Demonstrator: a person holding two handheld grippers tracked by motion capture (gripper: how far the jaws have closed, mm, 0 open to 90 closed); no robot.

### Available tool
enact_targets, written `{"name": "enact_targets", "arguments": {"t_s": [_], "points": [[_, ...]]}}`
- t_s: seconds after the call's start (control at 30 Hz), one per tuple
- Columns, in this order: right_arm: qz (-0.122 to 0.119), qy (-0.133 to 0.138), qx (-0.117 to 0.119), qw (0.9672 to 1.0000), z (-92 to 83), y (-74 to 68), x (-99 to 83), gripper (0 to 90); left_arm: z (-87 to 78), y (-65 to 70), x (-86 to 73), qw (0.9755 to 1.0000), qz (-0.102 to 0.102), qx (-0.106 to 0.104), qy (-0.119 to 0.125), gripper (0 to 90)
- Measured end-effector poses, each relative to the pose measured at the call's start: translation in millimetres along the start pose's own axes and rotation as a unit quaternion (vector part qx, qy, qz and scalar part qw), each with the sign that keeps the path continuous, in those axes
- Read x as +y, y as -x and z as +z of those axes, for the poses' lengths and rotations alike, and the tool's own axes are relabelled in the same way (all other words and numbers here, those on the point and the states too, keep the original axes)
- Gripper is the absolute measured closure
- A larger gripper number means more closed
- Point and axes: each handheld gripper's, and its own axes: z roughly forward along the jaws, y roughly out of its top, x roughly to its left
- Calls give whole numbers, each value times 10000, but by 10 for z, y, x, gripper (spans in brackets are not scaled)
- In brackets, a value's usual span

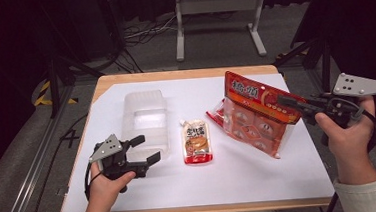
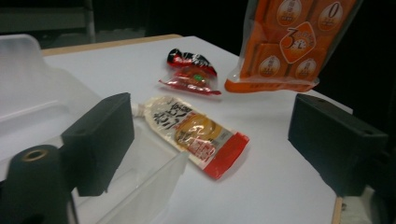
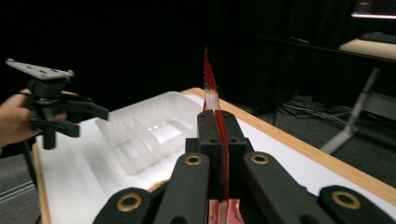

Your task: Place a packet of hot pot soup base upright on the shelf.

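1. Orange snack bag (image 1: pixel 254 117) is the thing in hand; working from the left of the high view, the left gripper (image 1: pixel 146 150) comes first, held low over the white sheet (image 1: pixel 231 175), its jaws spread wide with nothing between them.
2. Just beside that gripper sits a clear plastic tray (image 1: pixel 144 121), its near end close to the jaws; in the left gripper view one jaw stands right at the tray's (image 2: pixel 28 93) wall.
3. Near the middle lies a cream pouch (image 1: pixel 196 141) with a red bottom edge, flat on the sheet and apart from the tray.
4. Farther off in the left gripper view, a small red and black packet (image 2: pixel 191 71) lies on the sheet behind the pouch (image 2: pixel 194 133).
5. Right of centre the orange snack bag hangs tilted, lifted off the sheet.
6. At the right, the right gripper (image 1: pixel 286 100) pinches the bag's top edge; in the right gripper view its jaws are clamped tight on the thin red seam (image 3: pixel 211 91).
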Motion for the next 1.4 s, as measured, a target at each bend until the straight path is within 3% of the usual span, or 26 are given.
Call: {"name": "enact_targets", "arguments": {"t_s": [0.2,0.47,0.73,1.07,1.17,1.4], "points": [[-157,78,337,9993,140,-90,124,900,83,29,90,9996,107,-230,148,238],[-336,195,643,9972,354,-245,271,900,179,76,168,9991,340,-266,46,260],[-444,217,885,9949,477,-330,338,900,306,101,238,9981,525,-191,243,129],[-553,255,1207,9908,618,-449,360,900,559,166,345,9972,491,-516,245,129],[-580,275,1282,9897,655,-473,357,900,647,191,363,9955,805,-462,212,92],[-678,344,1432,9868,739,-497,342,900,818,176,370,9943,596,-813,352,61]]}}
